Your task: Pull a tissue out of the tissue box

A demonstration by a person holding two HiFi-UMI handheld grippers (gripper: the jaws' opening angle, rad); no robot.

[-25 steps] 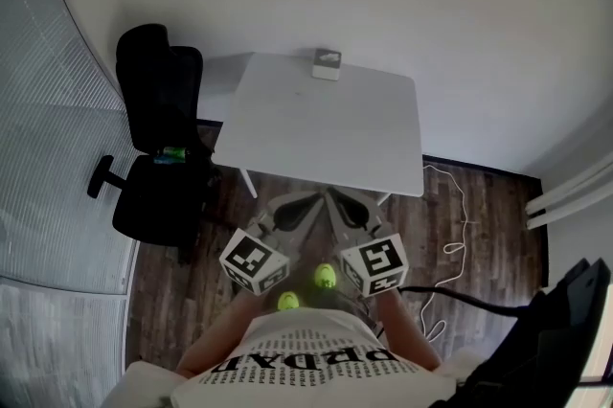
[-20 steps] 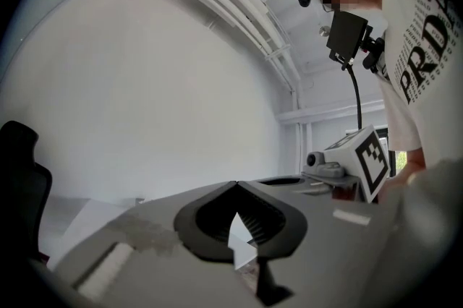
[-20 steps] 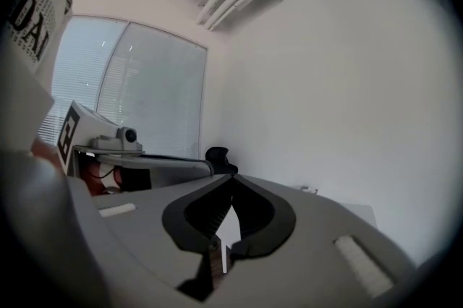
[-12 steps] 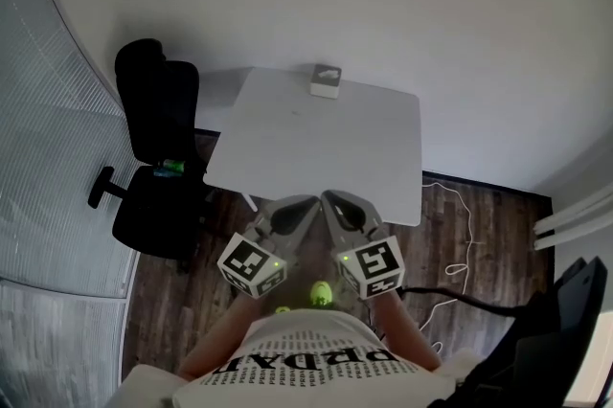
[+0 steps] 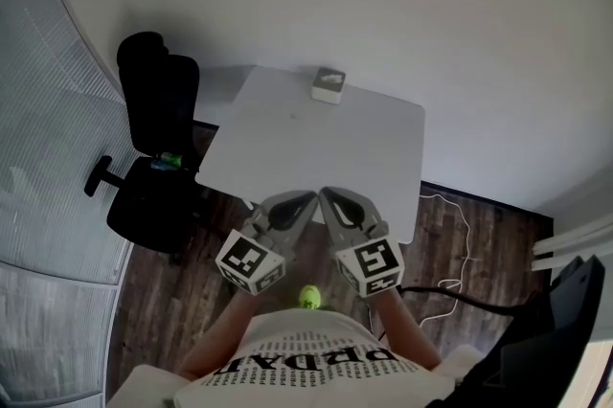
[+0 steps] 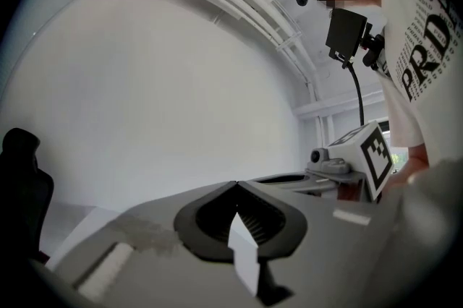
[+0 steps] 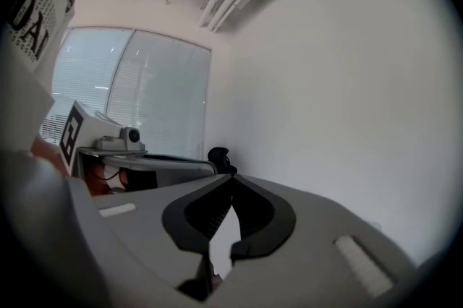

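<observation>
Tissue box (image 5: 328, 85) shows only in head view, at the table's (image 5: 316, 147) far edge; left gripper (image 5: 308, 198) and right gripper (image 5: 327, 193) are both closed, empty, at the near edge.

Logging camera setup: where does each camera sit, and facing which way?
Head view: on the head, steeply down at table, tissue box; shows shirt, left gripper, right gripper.
Left gripper view: rides that gripper, faces the wall; shut jaws, shirt.
Right gripper view: likewise, faces wall and window; shut jaws.
Each gripper view shows the other gripper.
</observation>
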